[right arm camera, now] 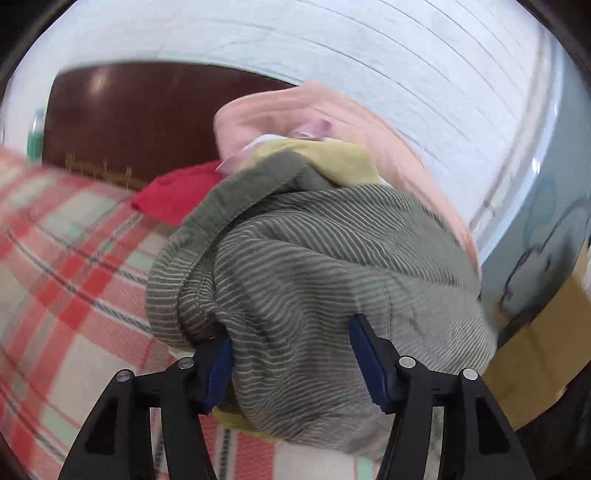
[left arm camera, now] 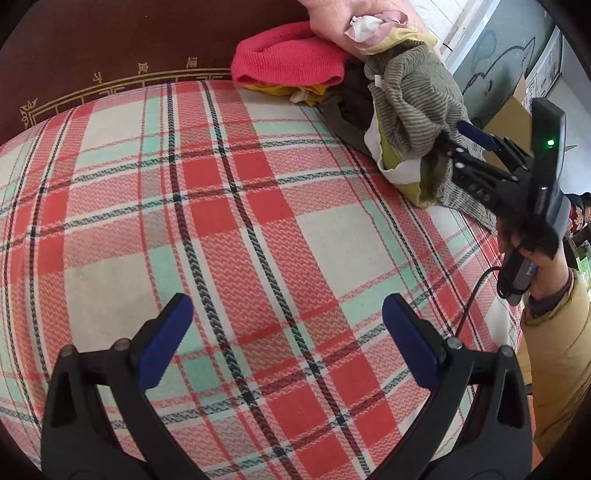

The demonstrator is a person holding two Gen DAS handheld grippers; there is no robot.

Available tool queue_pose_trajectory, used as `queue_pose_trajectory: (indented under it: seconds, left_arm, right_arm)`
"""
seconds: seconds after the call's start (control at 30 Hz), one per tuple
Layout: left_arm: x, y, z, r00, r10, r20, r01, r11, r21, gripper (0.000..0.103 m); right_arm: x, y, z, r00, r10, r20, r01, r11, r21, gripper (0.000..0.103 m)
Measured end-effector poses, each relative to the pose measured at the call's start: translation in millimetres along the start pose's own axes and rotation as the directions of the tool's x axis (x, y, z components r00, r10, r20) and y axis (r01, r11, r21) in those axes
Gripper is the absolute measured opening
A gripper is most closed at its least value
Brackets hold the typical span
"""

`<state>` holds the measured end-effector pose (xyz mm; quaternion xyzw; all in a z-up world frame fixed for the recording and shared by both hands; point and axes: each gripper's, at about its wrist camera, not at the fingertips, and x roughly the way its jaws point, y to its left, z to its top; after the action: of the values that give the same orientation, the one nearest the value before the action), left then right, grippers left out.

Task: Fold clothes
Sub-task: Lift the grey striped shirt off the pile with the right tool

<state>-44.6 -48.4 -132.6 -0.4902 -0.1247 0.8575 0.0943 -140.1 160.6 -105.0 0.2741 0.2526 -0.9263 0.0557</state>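
Observation:
A pile of clothes lies at the far right of the plaid bed cover [left arm camera: 229, 229]. On top is a bunched olive-grey striped garment [left arm camera: 413, 107] with yellow-green and white parts. Behind it lie a red knit [left arm camera: 288, 55] and a pink garment [left arm camera: 332, 18]. My left gripper [left arm camera: 286, 332] is open and empty, low over the cover. My right gripper [left arm camera: 454, 142] reaches into the striped garment from the right. In the right wrist view, the striped garment [right arm camera: 314, 258] bulges between the spread blue pads [right arm camera: 367, 365] of the right gripper [right arm camera: 291, 363]; the jaws are apart with cloth between them.
A dark brown headboard [left arm camera: 122, 48] with gold trim stands behind the bed. A white brick wall [right arm camera: 369, 55] and a blue-grey painted wall [left arm camera: 495, 48] lie beyond. A cardboard box [right arm camera: 539, 354] stands at the right. The person's hand and yellow sleeve [left arm camera: 554, 332] hold the right gripper.

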Motion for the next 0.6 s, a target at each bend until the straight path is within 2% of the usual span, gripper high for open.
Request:
queue_pose_trajectory:
  seconds: [0.03, 0.07, 0.13, 0.17, 0.23, 0.33, 0.43, 0.6]
  left_arm:
    - [-0.4, 1.7, -0.4, 1.000, 0.000, -0.005, -0.001, 1.000, -0.006, 0.103]
    - [-0.9, 3.4, -0.8, 1.000, 0.001, -0.010, -0.001, 1.000, -0.011, 0.103]
    - [-1.7, 8.3, -2.3, 1.000, -0.008, -0.023, 0.007, 1.000, -0.029, 0.103]
    - [-2.8, 10.4, -3.2, 1.000, -0.008, -0.023, 0.008, 0.999, -0.034, 0.103]
    - [-6.4, 13.0, -4.0, 1.000, -0.008, -0.008, 0.007, 0.999, -0.037, 0.103]
    - [-11.3, 14.8, -0.2, 1.000, -0.005, 0.005, 0.005, 0.999, -0.046, 0.103]
    - [-17.7, 10.8, 6.4, 1.000, -0.011, 0.029, 0.011, 0.999, -0.032, 0.103]
    - [-37.9, -5.4, 19.1, 0.993, -0.025, 0.113, 0.022, 0.999, 0.033, 0.103]
  right_arm:
    - [3.6, 0.2, 3.1, 1.000, 0.026, -0.015, -0.026, 1.000, 0.003, 0.026]
    - [6.2, -2.2, 7.1, 0.998, 0.056, -0.029, -0.056, 0.998, 0.022, 0.008]
    - [2.3, -25.3, 17.4, 0.990, 0.138, -0.031, -0.131, 0.979, 0.159, 0.006]
    - [-3.2, -42.1, 21.2, 0.982, 0.188, -0.003, -0.182, 0.954, 0.238, 0.005]
    - [-22.6, -78.3, 28.6, 0.958, 0.273, 0.087, -0.285, 0.881, 0.378, 0.005]
    - [-60.8, -131.3, 39.4, 0.915, 0.333, 0.229, -0.404, 0.763, 0.505, 0.005]
    - [-108.1, -178.5, 43.3, 0.852, 0.339, 0.400, -0.520, 0.636, 0.570, 0.004]
    - [-174.2, -208.5, 54.1, 0.774, 0.352, 0.526, -0.625, 0.556, 0.548, 0.003]
